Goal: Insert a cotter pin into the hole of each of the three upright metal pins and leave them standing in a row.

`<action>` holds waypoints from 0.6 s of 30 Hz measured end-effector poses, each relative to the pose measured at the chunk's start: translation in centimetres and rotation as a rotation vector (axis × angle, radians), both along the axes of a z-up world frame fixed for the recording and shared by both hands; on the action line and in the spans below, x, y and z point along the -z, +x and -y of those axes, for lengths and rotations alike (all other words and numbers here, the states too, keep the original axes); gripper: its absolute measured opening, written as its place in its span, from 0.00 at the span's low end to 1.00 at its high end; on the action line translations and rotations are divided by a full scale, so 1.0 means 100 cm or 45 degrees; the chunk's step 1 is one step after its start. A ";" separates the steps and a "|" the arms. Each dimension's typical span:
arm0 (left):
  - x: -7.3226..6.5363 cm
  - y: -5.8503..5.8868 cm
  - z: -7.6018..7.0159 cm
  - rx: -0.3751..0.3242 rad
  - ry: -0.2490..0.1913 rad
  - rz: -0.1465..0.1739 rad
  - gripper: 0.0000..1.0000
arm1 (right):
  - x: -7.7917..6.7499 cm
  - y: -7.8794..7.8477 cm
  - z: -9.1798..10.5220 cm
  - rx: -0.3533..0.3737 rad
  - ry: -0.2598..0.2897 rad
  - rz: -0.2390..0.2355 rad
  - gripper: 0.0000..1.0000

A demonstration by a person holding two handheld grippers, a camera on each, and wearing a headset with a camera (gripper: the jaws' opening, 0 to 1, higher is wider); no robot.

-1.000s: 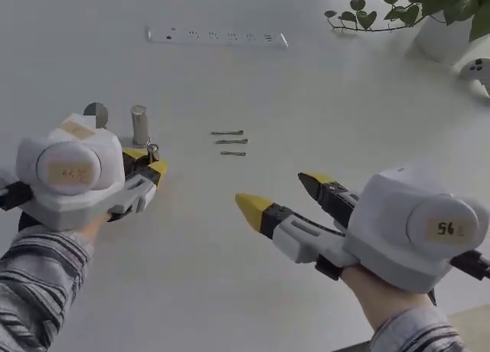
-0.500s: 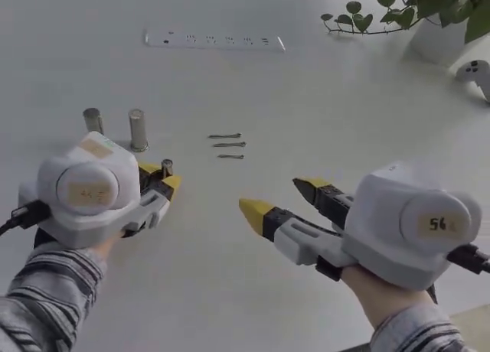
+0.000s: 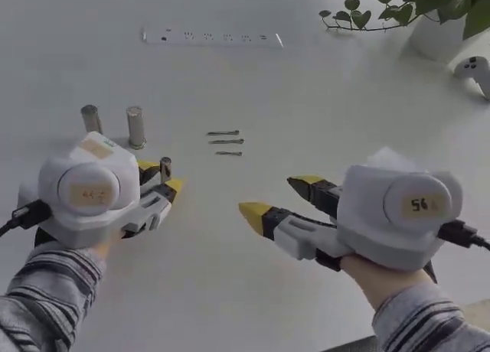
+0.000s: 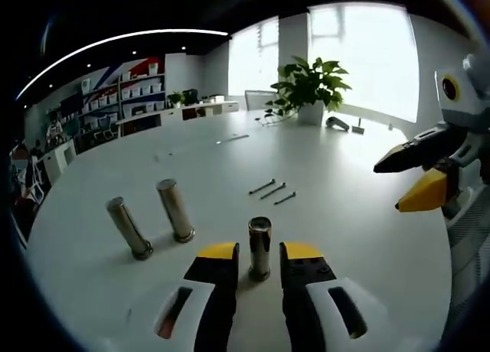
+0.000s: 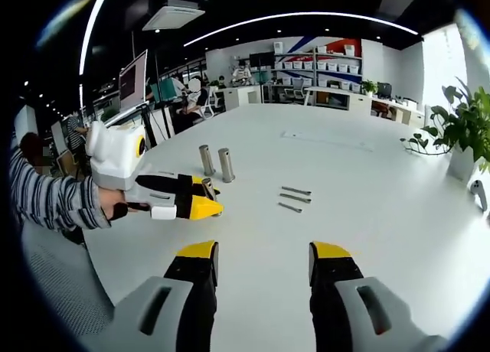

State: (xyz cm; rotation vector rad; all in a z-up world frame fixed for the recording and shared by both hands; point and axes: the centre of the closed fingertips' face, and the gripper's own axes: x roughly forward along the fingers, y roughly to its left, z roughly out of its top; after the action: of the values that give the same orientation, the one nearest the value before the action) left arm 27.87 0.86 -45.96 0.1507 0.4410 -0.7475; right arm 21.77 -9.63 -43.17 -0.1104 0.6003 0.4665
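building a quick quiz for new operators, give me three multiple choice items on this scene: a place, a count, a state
1. Where does the third metal pin stand? A) beside the power strip B) between the fingers of the left gripper C) by the plant pot
2. How many cotter pins lie on the table? A) one B) three C) five
3. How is the right gripper? A) open, empty B) shut on a cotter pin C) shut on a metal pin
Answers: 1B, the fingers flank it; 2B, three lie side by side; 3A, fingers spread, nothing between.
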 end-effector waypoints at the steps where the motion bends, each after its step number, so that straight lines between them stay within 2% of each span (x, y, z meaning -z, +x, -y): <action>1: -0.002 0.000 -0.001 -0.003 -0.002 0.001 0.22 | 0.001 0.002 0.001 -0.010 -0.006 -0.011 0.42; 3: -0.005 0.000 -0.004 -0.014 -0.018 -0.006 0.25 | 0.001 0.007 0.000 -0.066 -0.033 -0.026 0.38; 4: -0.007 0.000 -0.006 -0.021 -0.021 -0.008 0.26 | 0.001 0.011 0.002 -0.066 -0.047 -0.022 0.38; 5: -0.008 -0.001 -0.007 -0.026 -0.024 -0.010 0.26 | 0.000 0.013 0.002 -0.116 -0.077 -0.031 0.37; 8: -0.011 -0.004 -0.014 -0.047 -0.023 -0.027 0.32 | 0.002 0.021 0.002 -0.174 -0.099 -0.080 0.35; 9: -0.012 -0.005 -0.016 -0.053 -0.022 -0.025 0.33 | 0.003 0.024 0.002 -0.192 -0.112 -0.118 0.35; 12: -0.015 -0.010 -0.024 -0.085 -0.039 -0.074 0.34 | 0.004 0.030 0.000 -0.242 -0.115 -0.154 0.34; 15: -0.020 -0.016 -0.033 -0.094 -0.025 -0.068 0.38 | 0.005 0.039 0.000 -0.289 -0.138 -0.194 0.31; 18: -0.025 -0.020 -0.039 -0.097 -0.012 -0.049 0.41 | 0.008 0.048 0.001 -0.354 -0.205 -0.207 0.29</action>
State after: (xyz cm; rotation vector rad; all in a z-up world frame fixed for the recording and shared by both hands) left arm 25.92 4.75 -43.50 0.1105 0.4773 -0.6784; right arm 26.54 -9.72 -43.93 -0.3143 0.7868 0.7009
